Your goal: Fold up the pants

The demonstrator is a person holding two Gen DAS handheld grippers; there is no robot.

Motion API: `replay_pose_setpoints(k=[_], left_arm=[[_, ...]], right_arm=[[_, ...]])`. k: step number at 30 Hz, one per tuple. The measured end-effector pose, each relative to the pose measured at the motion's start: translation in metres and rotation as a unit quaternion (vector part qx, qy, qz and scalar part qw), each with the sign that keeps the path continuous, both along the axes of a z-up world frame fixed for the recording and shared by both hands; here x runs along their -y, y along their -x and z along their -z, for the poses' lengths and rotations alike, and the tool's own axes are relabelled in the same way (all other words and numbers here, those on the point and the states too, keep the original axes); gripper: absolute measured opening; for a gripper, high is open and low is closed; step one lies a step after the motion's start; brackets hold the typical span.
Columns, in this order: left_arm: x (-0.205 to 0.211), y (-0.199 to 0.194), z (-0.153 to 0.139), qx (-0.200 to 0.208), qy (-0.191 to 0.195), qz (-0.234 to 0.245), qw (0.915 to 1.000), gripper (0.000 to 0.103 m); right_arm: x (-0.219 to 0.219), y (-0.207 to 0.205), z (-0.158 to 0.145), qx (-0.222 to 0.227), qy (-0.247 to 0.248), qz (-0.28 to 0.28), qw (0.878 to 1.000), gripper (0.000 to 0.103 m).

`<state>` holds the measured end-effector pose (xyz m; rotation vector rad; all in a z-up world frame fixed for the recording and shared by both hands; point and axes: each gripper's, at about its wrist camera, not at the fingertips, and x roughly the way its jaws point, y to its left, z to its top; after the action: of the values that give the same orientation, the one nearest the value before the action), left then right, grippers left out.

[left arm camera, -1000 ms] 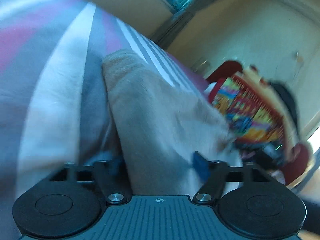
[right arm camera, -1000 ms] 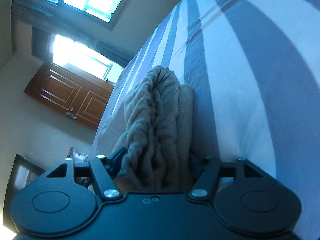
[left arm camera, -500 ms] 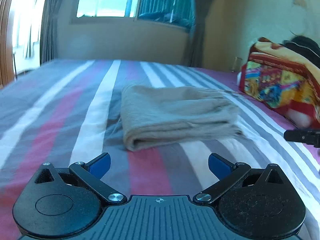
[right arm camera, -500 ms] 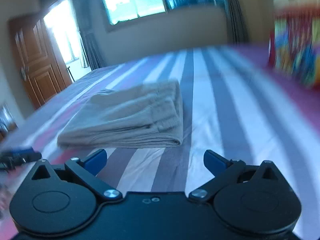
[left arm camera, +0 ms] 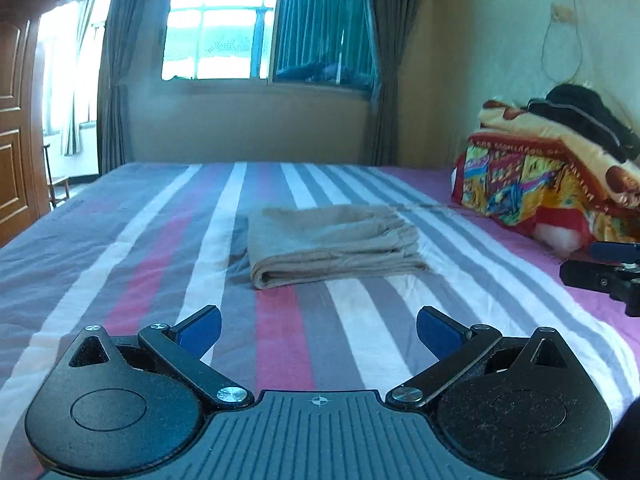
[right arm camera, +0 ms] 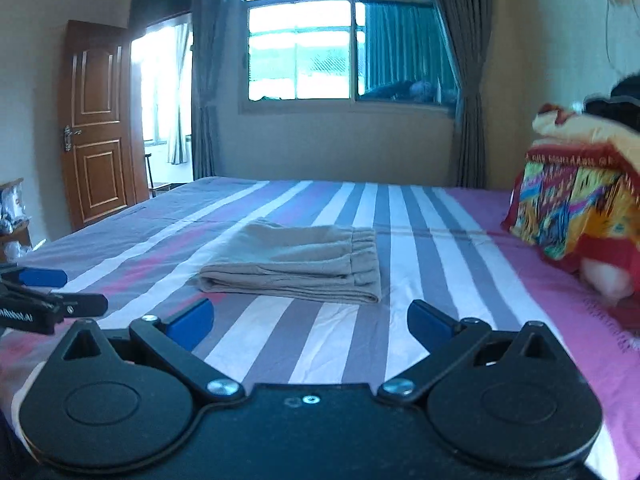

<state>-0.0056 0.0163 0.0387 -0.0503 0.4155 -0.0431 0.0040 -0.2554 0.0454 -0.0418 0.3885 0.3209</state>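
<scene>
The beige pants (left arm camera: pixel 332 244) lie folded in a flat rectangular stack on the striped bed (left arm camera: pixel 152 256). They also show in the right wrist view (right arm camera: pixel 296 260), waistband to the right. My left gripper (left arm camera: pixel 318 328) is open and empty, held back from the stack above the near part of the bed. My right gripper (right arm camera: pixel 310 326) is open and empty too, also short of the stack. The right gripper's fingers (left arm camera: pixel 600 268) show at the right edge of the left wrist view, and the left gripper's fingers (right arm camera: pixel 44 300) at the left edge of the right wrist view.
A colourful folded blanket (left arm camera: pixel 552 184) with dark clothing (left arm camera: pixel 584 120) on top sits at the bed's right side. A window (left arm camera: pixel 264 28) with curtains is behind the bed. A wooden door (right arm camera: pixel 100 120) stands at the left.
Both grippers let go of the pants, opened and pulled back toward the near side of the bed. The folded stack now lies free on the sheet.
</scene>
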Motion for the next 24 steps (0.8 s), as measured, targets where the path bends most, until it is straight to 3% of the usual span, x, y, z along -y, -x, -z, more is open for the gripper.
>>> replay_pose_setpoints(k=[10, 15, 24], left_arm=[[0.014, 0.045, -0.011, 0.02, 0.0, 0.004, 0.9998, 0.103], [0.015, 0.053, -0.008, 0.028, 0.019, -0.001, 0.9994, 0.103], [0.019, 0.057, -0.007, 0.035, 0.014, 0.012, 0.9992, 0.103]], right_arm=[[0.005, 0.037, -0.012, 0.005, -0.006, 0.015, 1.0, 0.102], [0.01, 0.049, -0.004, 0.001, -0.017, 0.035, 0.999, 0.102], [0.006, 0.056, 0.005, -0.003, -0.024, 0.04, 0.999, 0.102]])
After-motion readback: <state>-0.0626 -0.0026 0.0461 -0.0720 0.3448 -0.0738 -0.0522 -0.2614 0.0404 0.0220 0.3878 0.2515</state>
